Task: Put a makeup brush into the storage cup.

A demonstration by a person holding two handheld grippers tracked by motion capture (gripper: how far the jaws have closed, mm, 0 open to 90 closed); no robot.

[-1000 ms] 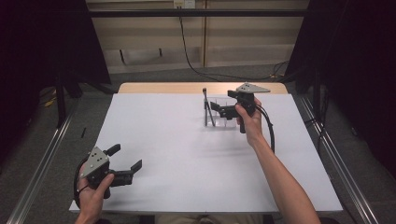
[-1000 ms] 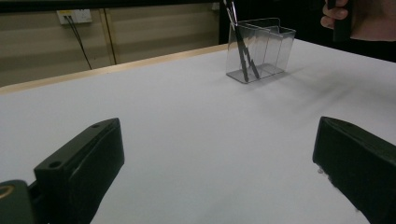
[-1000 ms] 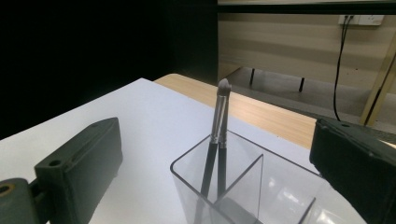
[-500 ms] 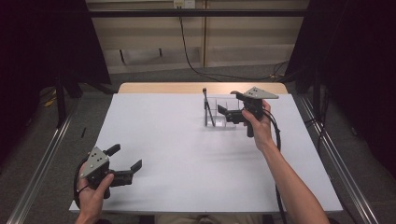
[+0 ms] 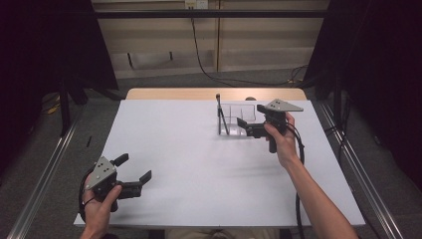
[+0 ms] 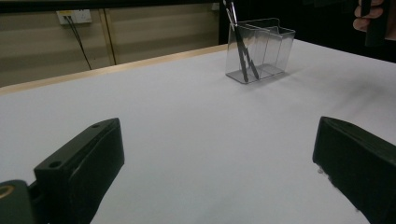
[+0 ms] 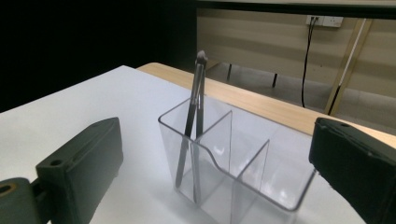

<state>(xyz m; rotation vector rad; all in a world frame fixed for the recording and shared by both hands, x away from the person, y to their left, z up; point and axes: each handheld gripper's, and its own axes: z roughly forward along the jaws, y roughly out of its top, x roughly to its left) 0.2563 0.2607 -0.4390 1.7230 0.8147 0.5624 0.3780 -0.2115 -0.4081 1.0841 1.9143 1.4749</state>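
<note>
Right gripper view: 2 dark tongs (image 7: 192, 122), opening unclear, lean in the clear organizer's (image 7: 243, 177) end compartment; both grippers gape, empty.

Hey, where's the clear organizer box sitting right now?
In the high view, the clear organizer box stands on the far right part of the white table, just left of the right hand-held gripper, with dark pens in its left compartment.

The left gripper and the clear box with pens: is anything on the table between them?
No. In the high view, only bare white table lies between left gripper and clear box.
</note>
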